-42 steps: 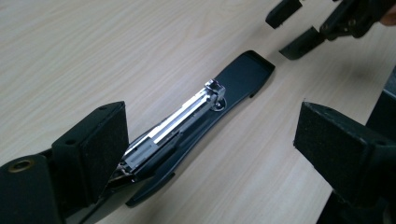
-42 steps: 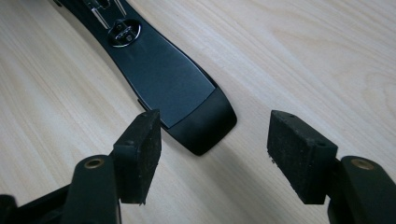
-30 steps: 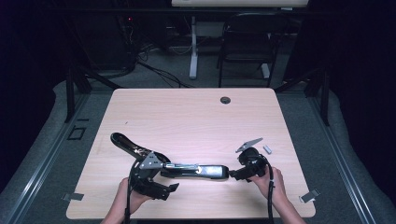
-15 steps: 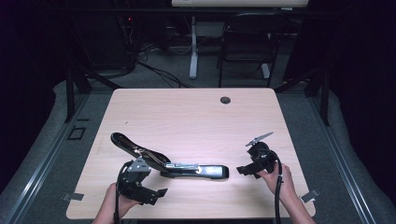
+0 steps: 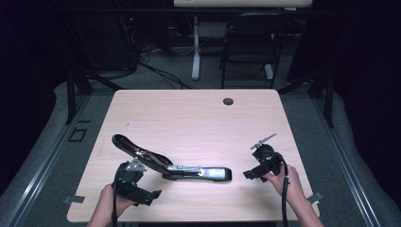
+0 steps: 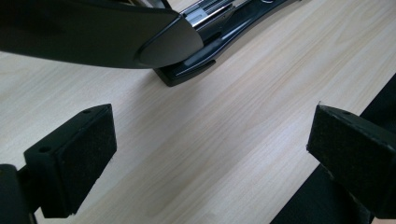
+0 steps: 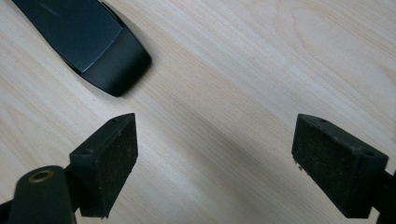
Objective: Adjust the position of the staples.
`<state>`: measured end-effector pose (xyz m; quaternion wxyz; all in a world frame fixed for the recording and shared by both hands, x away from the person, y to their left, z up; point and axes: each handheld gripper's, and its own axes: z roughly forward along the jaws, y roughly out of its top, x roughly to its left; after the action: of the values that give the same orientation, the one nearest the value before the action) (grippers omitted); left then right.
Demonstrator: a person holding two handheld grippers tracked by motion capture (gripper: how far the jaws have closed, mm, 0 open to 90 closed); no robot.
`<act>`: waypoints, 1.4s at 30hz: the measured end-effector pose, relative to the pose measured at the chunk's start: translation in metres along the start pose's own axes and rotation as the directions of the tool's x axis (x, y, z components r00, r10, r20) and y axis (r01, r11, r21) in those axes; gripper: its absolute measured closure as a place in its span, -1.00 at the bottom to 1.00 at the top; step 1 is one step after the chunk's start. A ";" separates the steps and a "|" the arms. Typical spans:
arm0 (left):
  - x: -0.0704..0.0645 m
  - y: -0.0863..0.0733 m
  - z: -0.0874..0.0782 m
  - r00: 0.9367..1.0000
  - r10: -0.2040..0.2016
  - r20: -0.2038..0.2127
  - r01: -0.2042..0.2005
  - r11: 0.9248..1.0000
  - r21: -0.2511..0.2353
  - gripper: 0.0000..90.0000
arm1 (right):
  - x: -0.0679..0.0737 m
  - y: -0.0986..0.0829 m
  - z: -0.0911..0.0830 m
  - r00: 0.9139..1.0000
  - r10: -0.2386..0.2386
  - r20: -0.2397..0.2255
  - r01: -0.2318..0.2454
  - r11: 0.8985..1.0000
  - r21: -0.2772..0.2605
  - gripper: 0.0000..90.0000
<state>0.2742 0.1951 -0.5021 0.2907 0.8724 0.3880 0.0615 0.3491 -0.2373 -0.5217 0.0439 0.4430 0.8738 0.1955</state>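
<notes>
High view, stapler: a black stapler (image 5: 189, 168) lies on the near half of the tabletop (image 5: 198, 118), its top arm swung open and raised toward the left.
High view, left gripper: the left gripper (image 5: 146, 195) sits at the near-left edge, just beside the stapler's hinge end, not touching it.
High view, right gripper: the right gripper (image 5: 250, 174) rests near the right edge, apart from the stapler's front end.
Left gripper view, jaws: wide apart, nothing between them; bare tabletop below.
Left gripper view, stapler: the raised arm and open base occupy the upper left, beyond the jaws.
Right gripper view, jaws: wide apart and empty.
Right gripper view, stapler: its rounded black end lies at upper left, clear of the left pad (image 7: 109, 161).
</notes>
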 end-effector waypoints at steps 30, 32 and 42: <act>0.033 -0.019 -0.007 0.992 -0.080 -0.098 0.080 0.997 0.003 -1.00 | -0.043 -0.001 -0.016 0.996 0.061 0.072 -0.064 0.997 0.039 -0.66; 0.033 -0.019 -0.007 0.992 -0.079 -0.100 0.080 0.997 0.004 -1.00 | -0.045 0.001 -0.017 0.995 0.068 0.069 -0.071 0.997 0.037 -0.66; 0.032 -0.019 -0.006 0.992 -0.075 -0.103 0.077 0.997 0.008 -1.00 | -0.053 0.010 -0.028 0.993 0.053 0.105 -0.058 0.997 0.049 -0.63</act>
<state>0.2824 0.2310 -0.5109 0.2672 0.8544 0.4358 0.0928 0.3822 -0.2826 -0.4968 0.0724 0.4776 0.8625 0.1506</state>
